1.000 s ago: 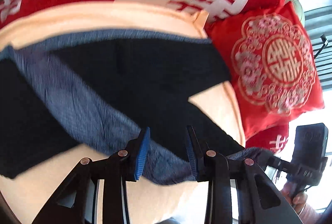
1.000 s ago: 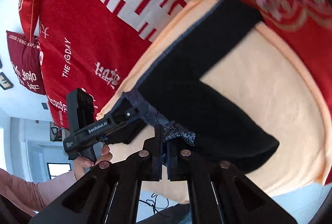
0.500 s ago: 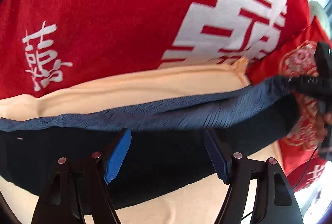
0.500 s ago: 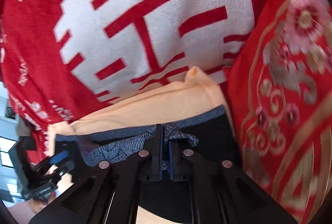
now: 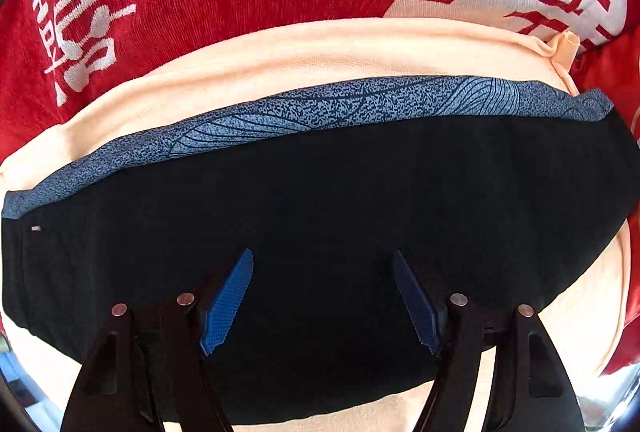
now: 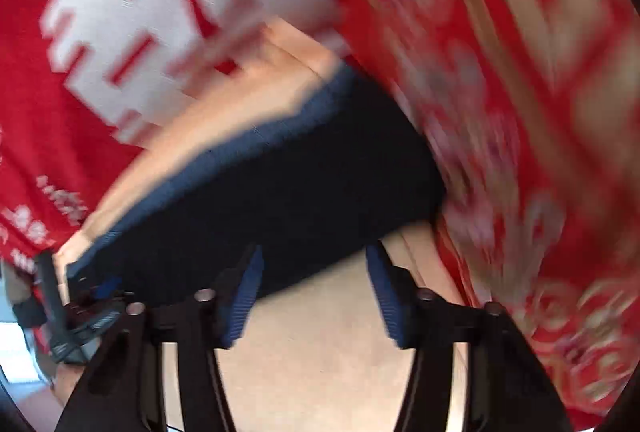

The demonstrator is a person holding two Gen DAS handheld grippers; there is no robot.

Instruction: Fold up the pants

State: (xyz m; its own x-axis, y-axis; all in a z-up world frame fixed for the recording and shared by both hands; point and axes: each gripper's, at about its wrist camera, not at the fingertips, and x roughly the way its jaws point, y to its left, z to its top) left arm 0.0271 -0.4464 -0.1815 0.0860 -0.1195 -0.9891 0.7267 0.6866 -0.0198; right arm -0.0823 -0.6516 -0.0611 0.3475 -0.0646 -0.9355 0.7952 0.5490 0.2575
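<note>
Item: black pants (image 5: 340,232), folded flat on peach cushion (image 5: 280,48), patterned blue waistband (image 5: 320,104) toward 12 o'clock. My left tool (image 5: 322,298): released, nothing between. My right tool (image 6: 312,296): jaws just opening, released, empty.

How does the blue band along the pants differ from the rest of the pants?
The band is blue, speckled with fine line patterns; the pants body is plain black. The band is a narrow strip along the far edge; the body is broad. Both lie flat on the peach cushion.
</note>
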